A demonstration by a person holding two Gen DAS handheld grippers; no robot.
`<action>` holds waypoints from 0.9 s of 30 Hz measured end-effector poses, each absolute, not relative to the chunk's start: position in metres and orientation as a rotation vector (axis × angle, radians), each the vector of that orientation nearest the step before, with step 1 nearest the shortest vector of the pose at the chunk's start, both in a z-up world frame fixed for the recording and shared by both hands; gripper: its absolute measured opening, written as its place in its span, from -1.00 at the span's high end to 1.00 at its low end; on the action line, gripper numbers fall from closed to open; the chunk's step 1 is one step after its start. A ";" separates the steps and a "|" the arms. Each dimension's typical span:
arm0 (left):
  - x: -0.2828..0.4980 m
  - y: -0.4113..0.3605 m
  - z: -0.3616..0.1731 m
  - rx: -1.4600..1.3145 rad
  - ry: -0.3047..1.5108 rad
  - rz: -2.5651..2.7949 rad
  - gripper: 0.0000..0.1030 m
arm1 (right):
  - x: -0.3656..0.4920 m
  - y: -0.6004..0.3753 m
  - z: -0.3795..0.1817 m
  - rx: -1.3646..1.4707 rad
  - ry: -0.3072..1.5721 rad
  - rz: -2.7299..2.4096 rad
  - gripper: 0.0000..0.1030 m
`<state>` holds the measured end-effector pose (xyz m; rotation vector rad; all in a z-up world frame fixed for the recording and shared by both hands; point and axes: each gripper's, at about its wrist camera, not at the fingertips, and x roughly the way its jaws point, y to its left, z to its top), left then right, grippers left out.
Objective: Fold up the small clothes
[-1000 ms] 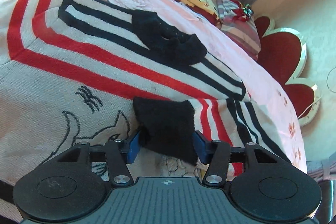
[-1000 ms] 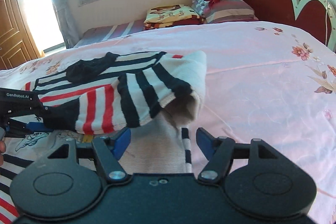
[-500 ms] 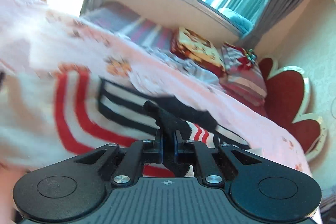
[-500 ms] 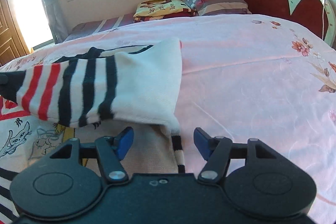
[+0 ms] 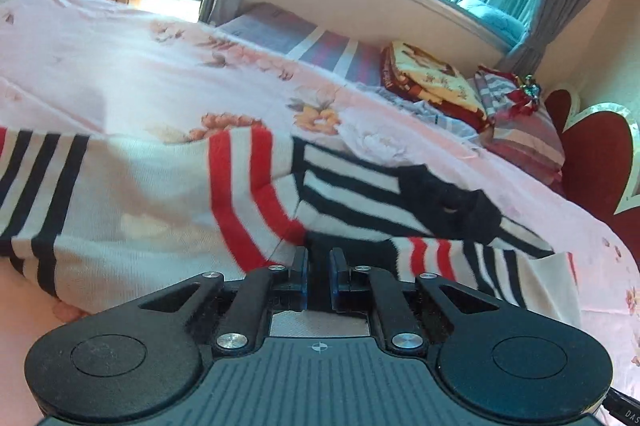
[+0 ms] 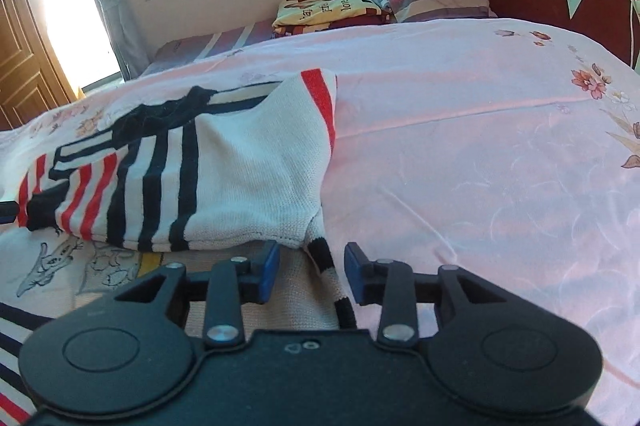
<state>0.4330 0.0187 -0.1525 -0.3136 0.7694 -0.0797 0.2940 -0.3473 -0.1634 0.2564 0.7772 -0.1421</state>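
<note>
Left wrist view: sleeve-fold step under way. Left tongs point(image 5: 318, 276) clamped together on the black cuff point(image 5: 316, 246) of the striped sweater point(image 5: 168, 202), which lies on the bed point(image 5: 120, 66).

Right wrist view: right tongs point(image 6: 311, 272) partly apart, jaws just been closing, striped hem edge point(image 6: 326, 262) between them, not pinched. Next, probably: carry the cuff across, lay the sleeve flat.

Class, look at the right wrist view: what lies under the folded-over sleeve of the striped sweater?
Under the sleeve you see the sweater's body, with a cartoon print showing at its lower edge. What the sleeve covers stays hidden.
</note>
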 end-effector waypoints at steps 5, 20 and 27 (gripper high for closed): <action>0.449 -0.022 -0.153 -0.289 0.798 -0.184 0.83 | 0.309 -0.358 -0.149 0.294 0.709 -0.158 -0.02; 0.457 -0.044 -0.201 -0.234 0.868 -0.183 0.84 | 0.427 -0.382 -0.189 0.307 0.761 -0.193 0.53; 0.447 -0.044 -0.183 -0.195 0.855 -0.128 0.83 | 0.415 -0.372 -0.167 0.237 0.722 -0.238 0.35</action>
